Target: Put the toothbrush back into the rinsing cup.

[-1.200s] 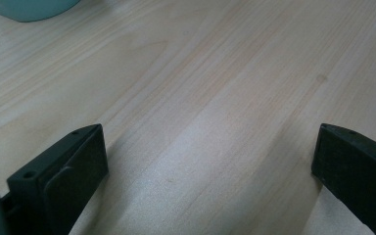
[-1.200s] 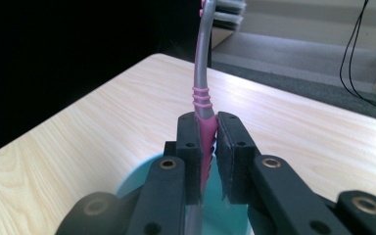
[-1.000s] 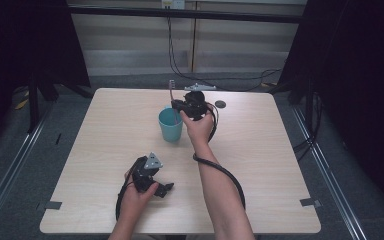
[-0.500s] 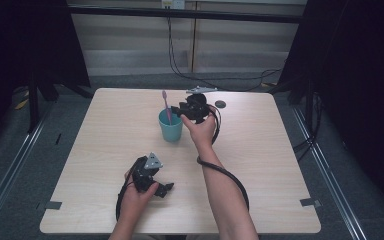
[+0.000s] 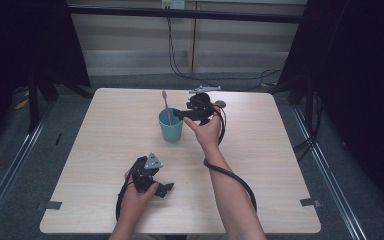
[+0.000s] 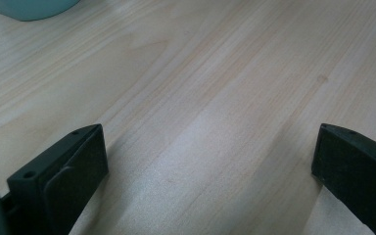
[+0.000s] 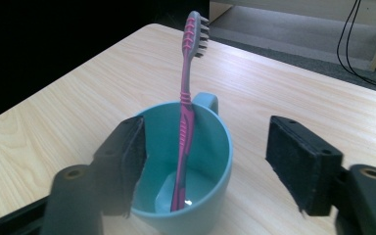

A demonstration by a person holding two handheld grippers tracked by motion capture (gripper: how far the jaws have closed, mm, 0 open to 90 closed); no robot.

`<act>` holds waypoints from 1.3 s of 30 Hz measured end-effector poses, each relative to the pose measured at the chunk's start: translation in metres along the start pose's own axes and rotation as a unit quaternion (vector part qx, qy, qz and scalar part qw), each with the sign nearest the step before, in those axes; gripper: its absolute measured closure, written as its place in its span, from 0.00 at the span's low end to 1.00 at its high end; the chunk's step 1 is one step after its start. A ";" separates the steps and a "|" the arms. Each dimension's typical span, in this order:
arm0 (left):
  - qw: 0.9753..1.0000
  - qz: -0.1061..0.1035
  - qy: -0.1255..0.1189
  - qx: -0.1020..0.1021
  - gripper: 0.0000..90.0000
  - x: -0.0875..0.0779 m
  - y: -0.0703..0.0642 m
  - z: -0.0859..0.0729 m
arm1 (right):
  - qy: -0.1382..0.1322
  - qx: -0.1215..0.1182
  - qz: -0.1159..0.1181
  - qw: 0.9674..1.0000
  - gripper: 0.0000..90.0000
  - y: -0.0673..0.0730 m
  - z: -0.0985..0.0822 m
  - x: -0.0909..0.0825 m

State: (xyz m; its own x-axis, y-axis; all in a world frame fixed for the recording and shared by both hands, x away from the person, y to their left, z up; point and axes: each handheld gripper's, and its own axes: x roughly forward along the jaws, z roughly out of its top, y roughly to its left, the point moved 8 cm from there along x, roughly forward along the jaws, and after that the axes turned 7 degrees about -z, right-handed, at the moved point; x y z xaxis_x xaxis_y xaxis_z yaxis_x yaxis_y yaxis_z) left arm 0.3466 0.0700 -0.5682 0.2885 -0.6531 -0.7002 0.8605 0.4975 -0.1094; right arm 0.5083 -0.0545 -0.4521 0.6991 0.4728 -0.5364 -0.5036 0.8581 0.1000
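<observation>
A teal cup (image 5: 170, 128) is standing upright on the counter (image 5: 105, 130), a little toward the far edge from the middle. A pink toothbrush (image 5: 166, 106) is standing in it, head up, leaning against the rim on the handle side; in the right gripper view its lower end is resting on the cup's bottom (image 7: 176, 193).

The right gripper (image 5: 181, 114) is hovering just beside the cup, on the side toward the right edge, held in the person's right hand (image 5: 206, 131). Its jaws are spread wide and are holding nothing; in its own view the cup is sitting between and just beyond them, though whether the left jaw is touching the cup's wall is hard to say.

The left gripper (image 5: 164, 189) is lying low near the counter's near edge, in the person's left hand (image 5: 139, 192), well apart from the cup. Its jaws are also spread wide, with bare wood between them, and the cup's base (image 6: 29, 7) is showing at the top corner of its view.
</observation>
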 end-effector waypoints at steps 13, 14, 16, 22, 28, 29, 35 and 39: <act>1.000 0.001 0.000 0.000 0.00 0.000 0.000 0.000 | 0.010 -0.009 0.007 1.000 0.26 -0.003 -0.011 -0.018; 1.000 0.002 0.000 0.000 0.00 0.000 0.000 0.000 | 0.011 -0.009 0.007 1.000 0.26 -0.004 -0.011 -0.020; 1.000 0.002 0.001 0.000 0.00 0.000 0.000 0.000 | 0.012 -0.009 0.007 1.000 0.25 -0.005 -0.013 -0.023; 1.000 0.003 0.000 -0.001 0.00 0.000 0.000 0.000 | 0.010 -0.012 0.008 1.000 0.23 -0.007 -0.015 -0.033; 1.000 0.002 -0.001 -0.003 0.00 0.000 0.000 0.000 | 0.011 -0.012 0.012 1.000 0.21 -0.005 -0.017 -0.039; 1.000 0.002 0.000 -0.003 0.00 0.000 0.000 0.000 | 0.012 -0.014 0.011 1.000 0.20 -0.005 -0.019 -0.040; 1.000 0.003 0.001 -0.002 0.00 0.000 0.000 0.000 | 0.020 -0.015 0.008 1.000 0.19 -0.010 -0.027 -0.046; 1.000 0.003 0.003 0.001 0.00 0.000 0.000 0.000 | 0.021 -0.012 0.008 1.000 0.19 -0.015 -0.032 -0.051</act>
State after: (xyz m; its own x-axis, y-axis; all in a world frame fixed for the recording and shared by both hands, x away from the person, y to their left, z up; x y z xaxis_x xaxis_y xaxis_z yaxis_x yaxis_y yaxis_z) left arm 0.3465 0.0706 -0.5682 0.2902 -0.6465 -0.7056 0.8595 0.5002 -0.1049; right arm 0.4640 -0.0975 -0.4534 0.6685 0.4771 -0.5705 -0.5271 0.8451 0.0891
